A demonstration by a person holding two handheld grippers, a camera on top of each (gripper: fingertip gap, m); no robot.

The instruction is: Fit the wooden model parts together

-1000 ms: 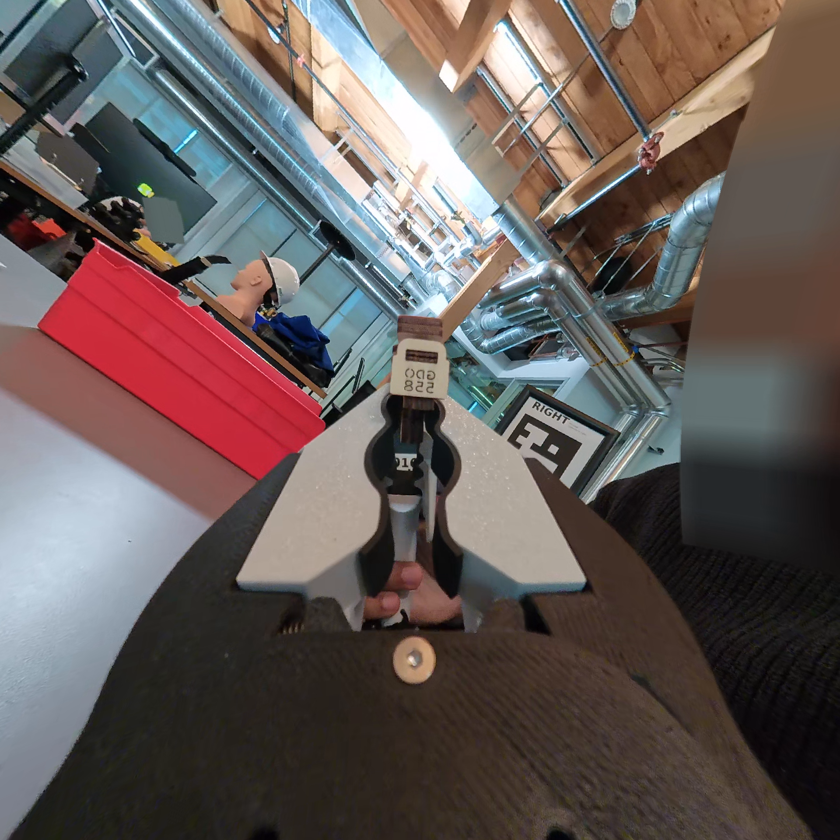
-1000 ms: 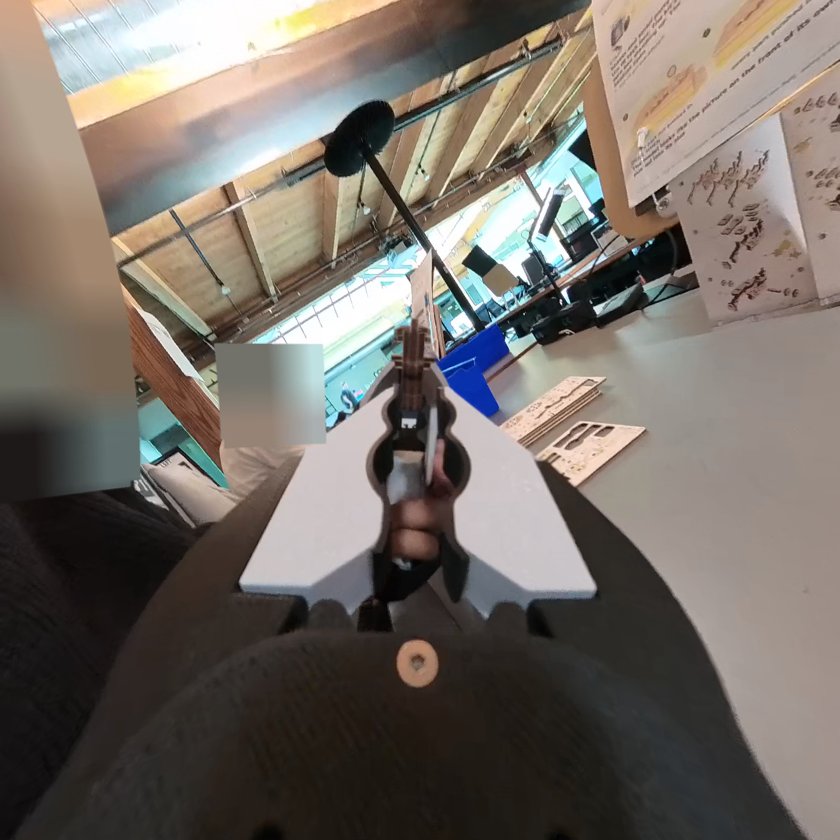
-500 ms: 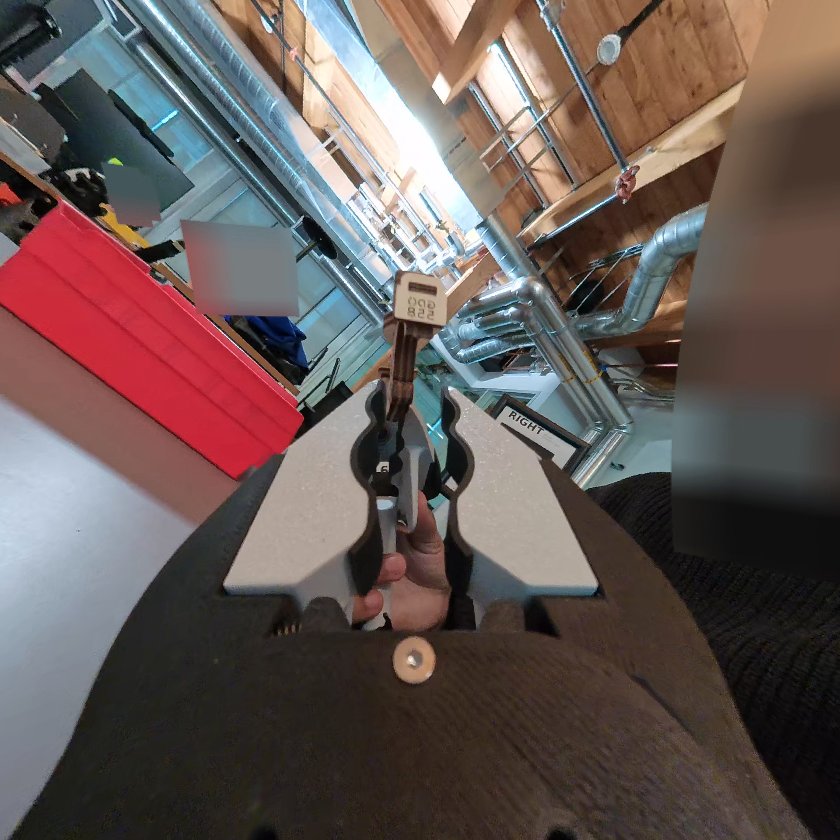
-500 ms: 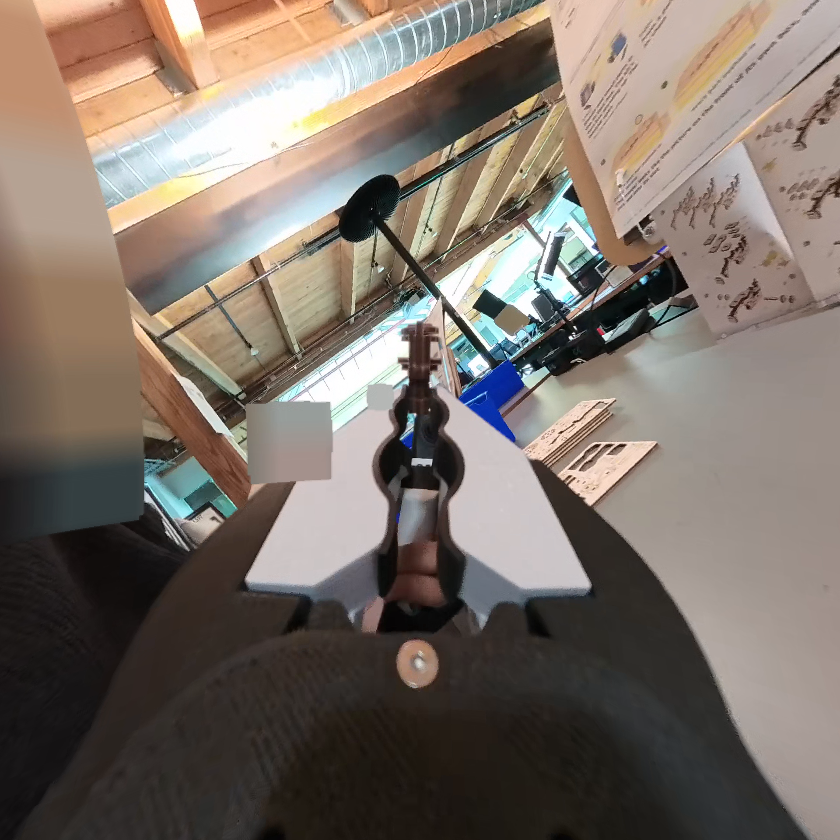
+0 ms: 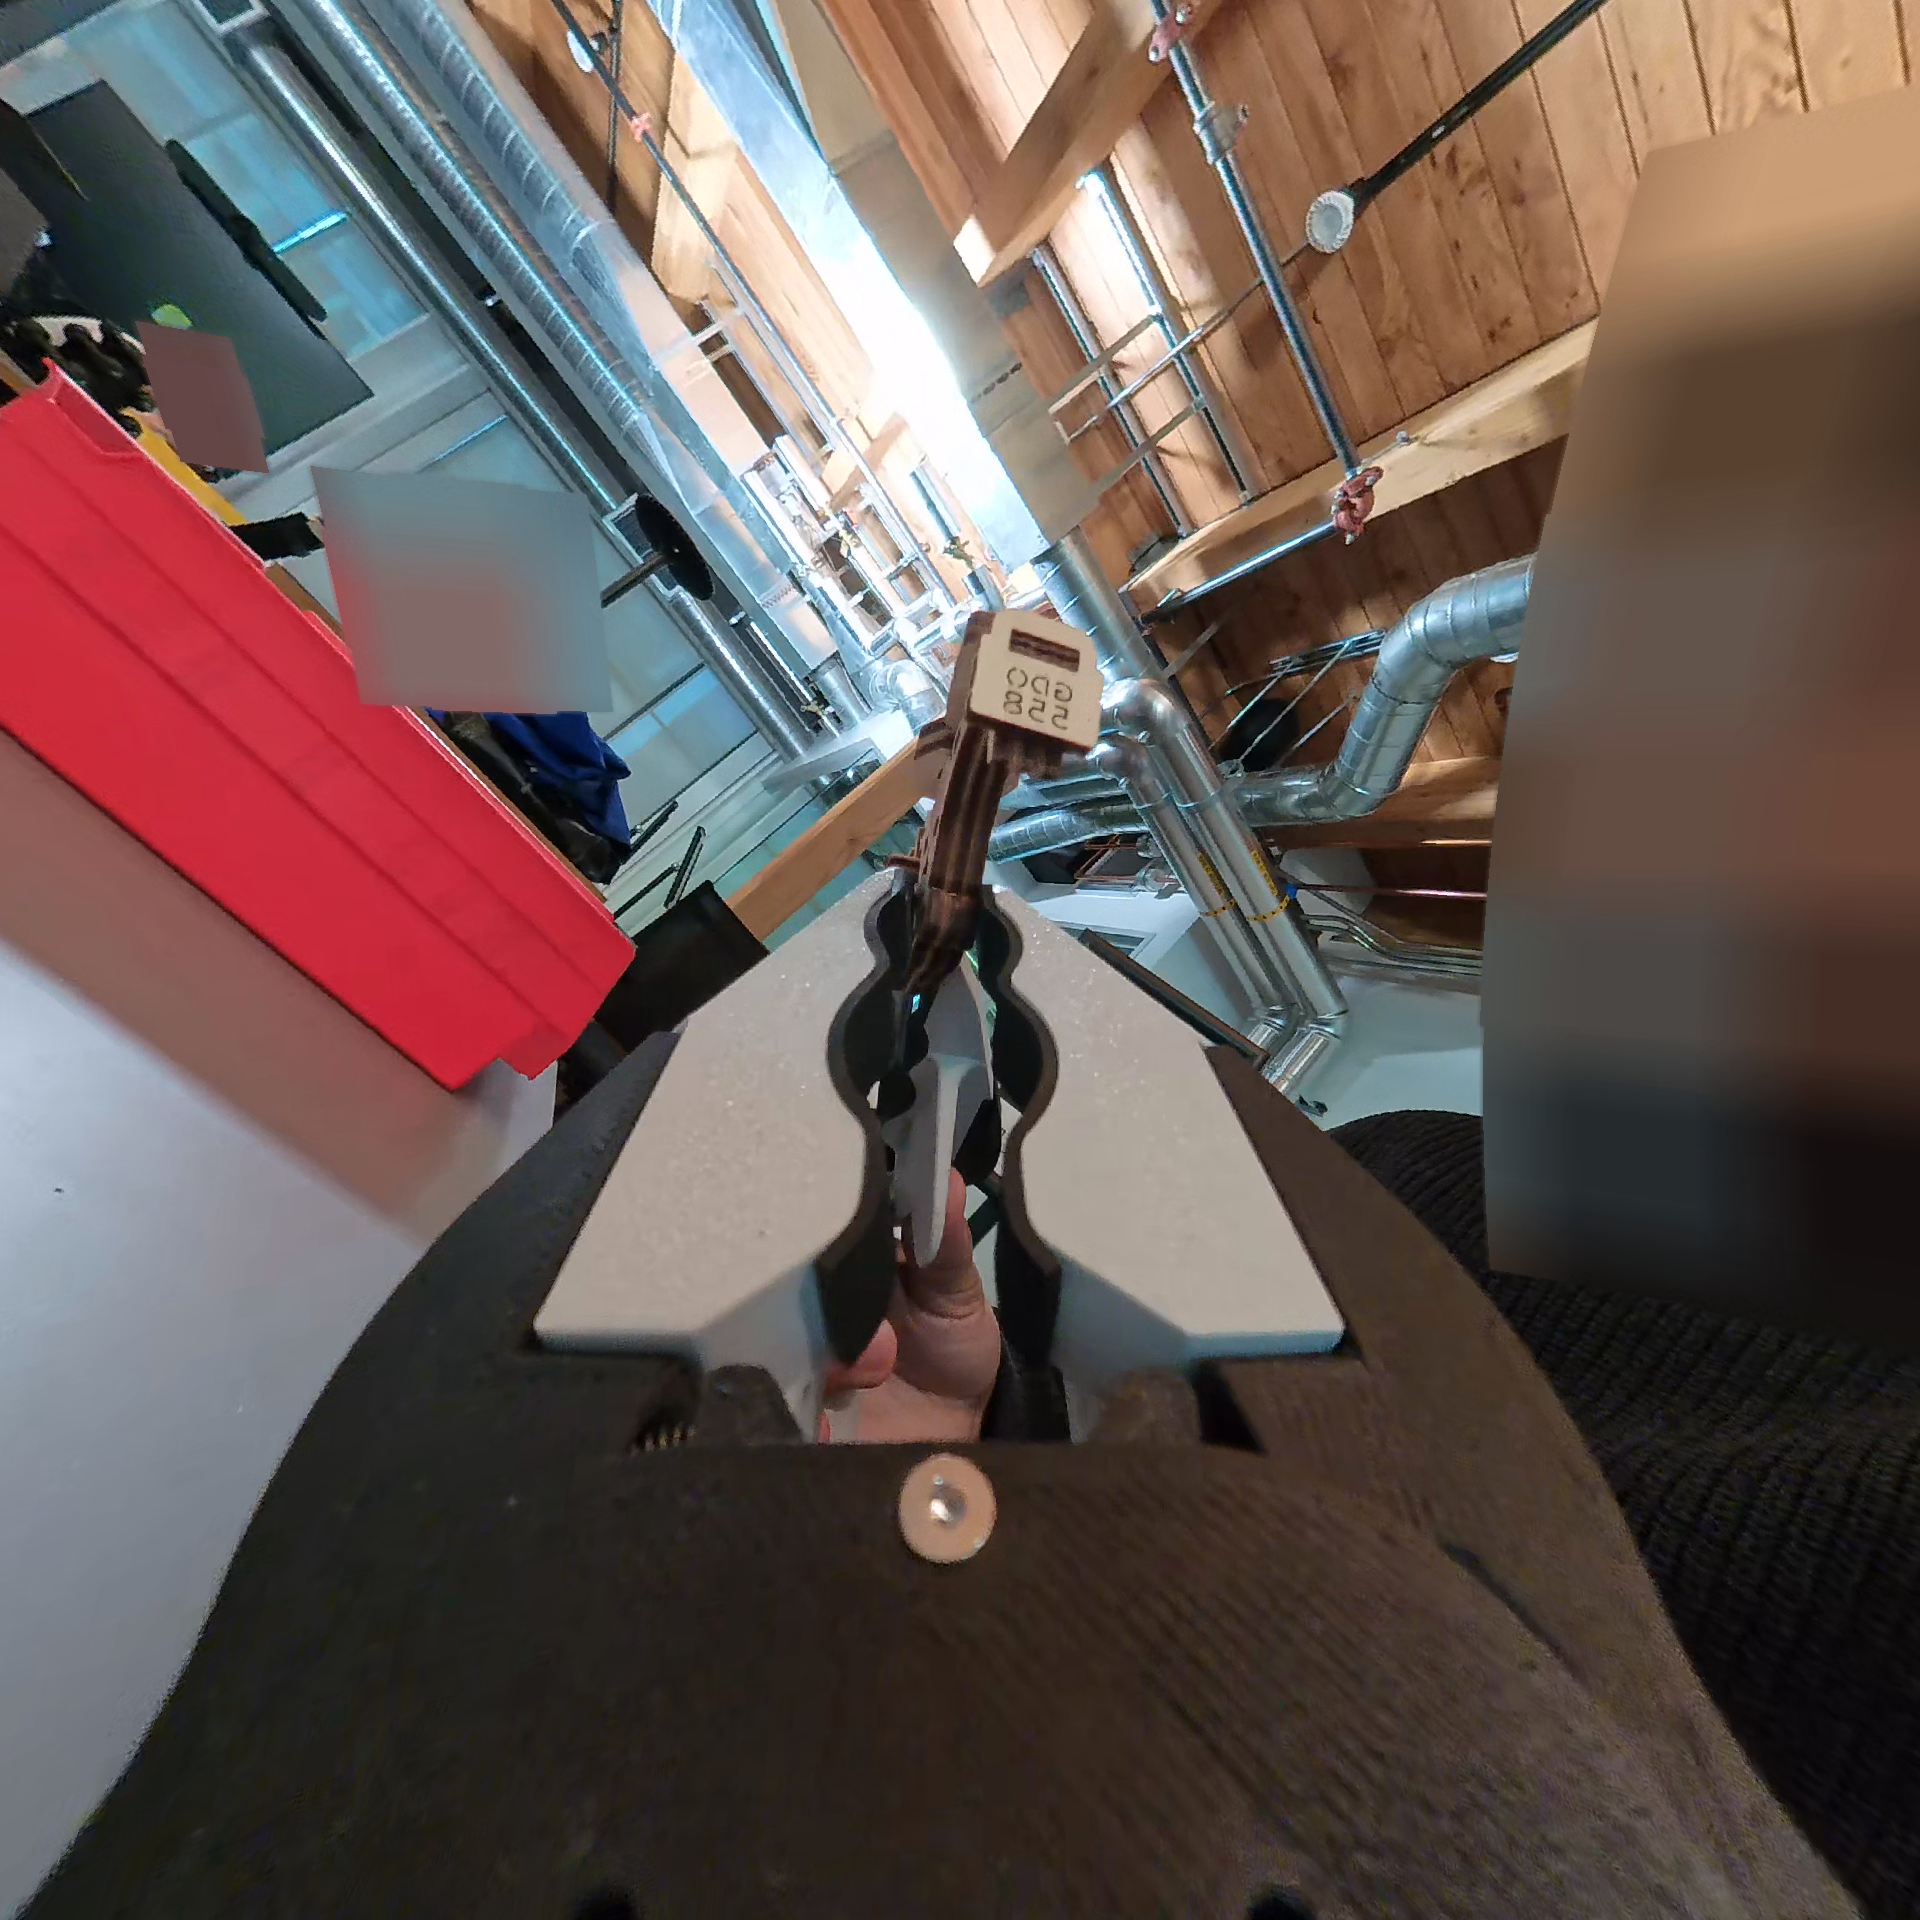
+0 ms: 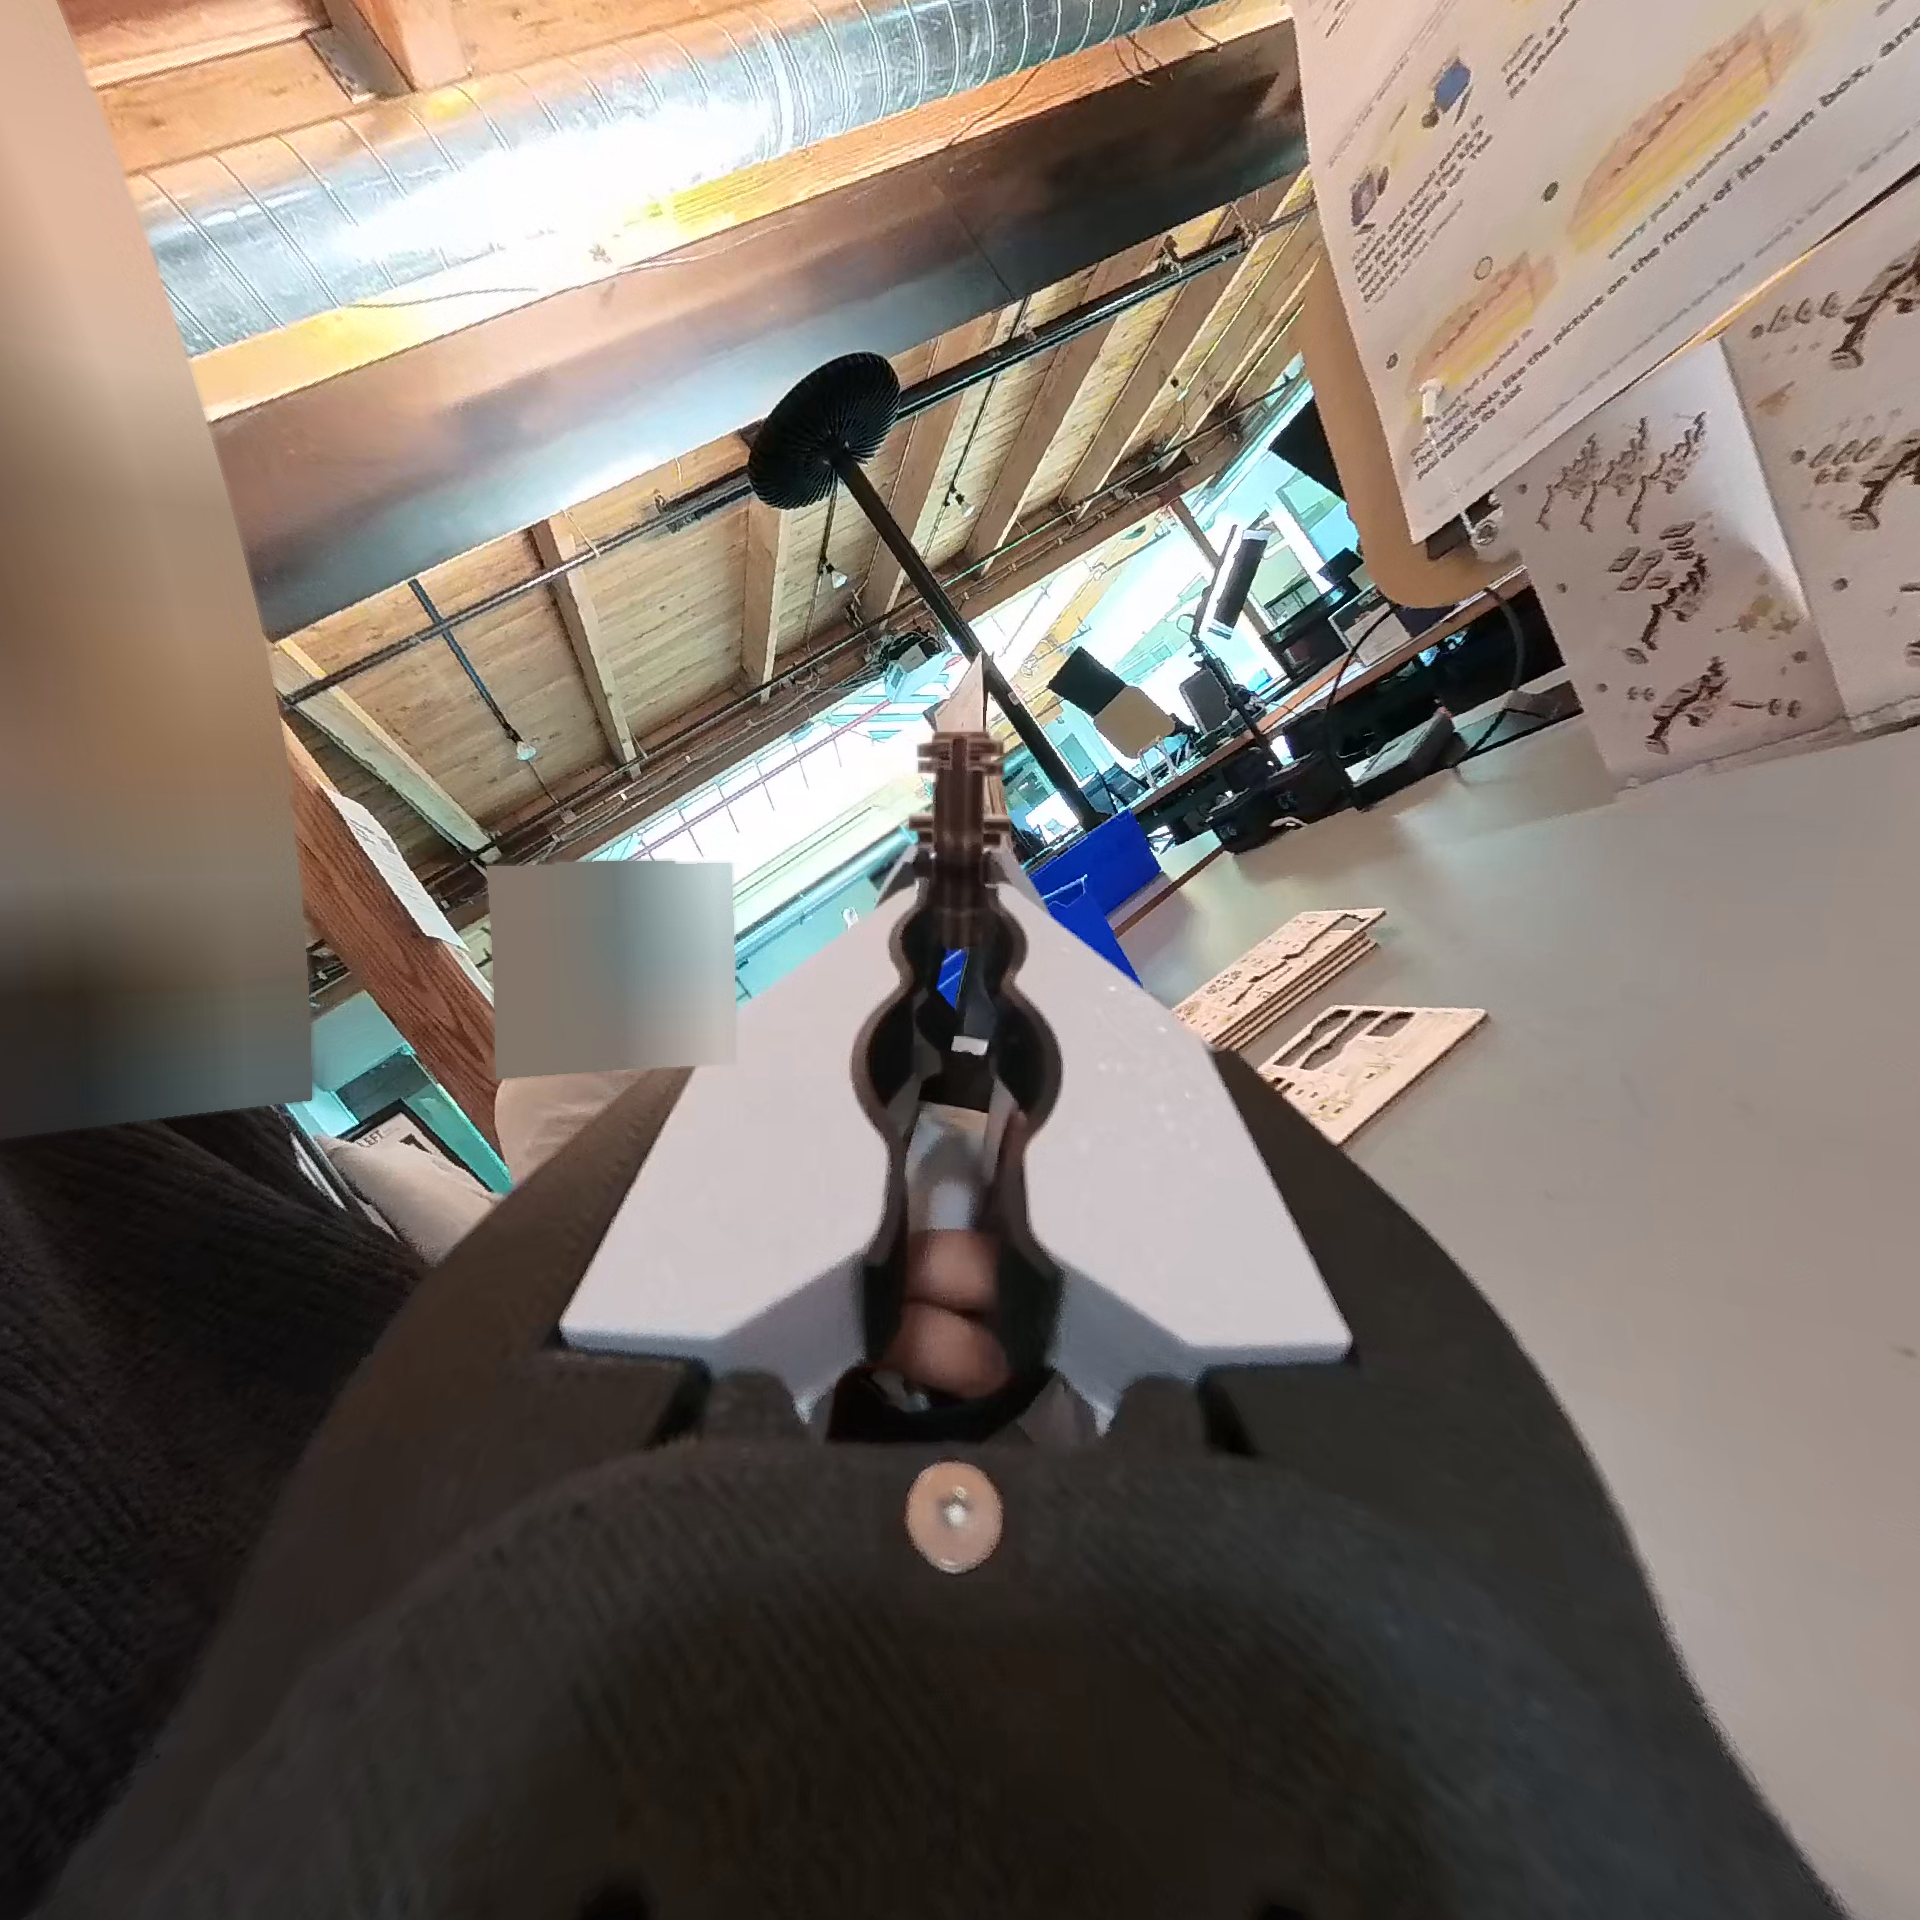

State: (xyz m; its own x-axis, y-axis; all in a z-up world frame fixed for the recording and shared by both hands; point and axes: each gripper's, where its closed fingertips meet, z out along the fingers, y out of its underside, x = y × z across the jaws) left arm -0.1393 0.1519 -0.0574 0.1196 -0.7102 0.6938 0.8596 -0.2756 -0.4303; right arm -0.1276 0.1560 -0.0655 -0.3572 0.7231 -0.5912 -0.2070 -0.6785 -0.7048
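Observation:
In the left wrist view my left gripper (image 5: 940, 914) points up toward the ceiling, shut on a wooden model part (image 5: 961, 821). The part is a layered strip with dark burnt edges. It leans to the right and carries a small pale engraved plate (image 5: 1029, 686) at its top. In the right wrist view my right gripper (image 6: 961, 883) is shut on a thin wooden part (image 6: 961, 790) seen edge-on, sticking straight out past the fingertips. A hand and a grey finger of the other gripper show through the gap behind each pair of jaws. Whether both hold one assembly I cannot tell.
A red bin (image 5: 260, 779) stands on the grey table (image 5: 156, 1299) at the left. In the right wrist view, cut-out wooden sheets (image 6: 1361, 1049) and a stack of them (image 6: 1288, 961) lie on the table (image 6: 1662, 1195). A blue bin (image 6: 1091, 883), printed boxes (image 6: 1714, 582) and an instruction sheet (image 6: 1558, 208) stand behind.
My left jaws stood wider half a second ago and have closed again on the part, which now sticks out farther and leans right. The right gripper has tilted up slightly, still shut.

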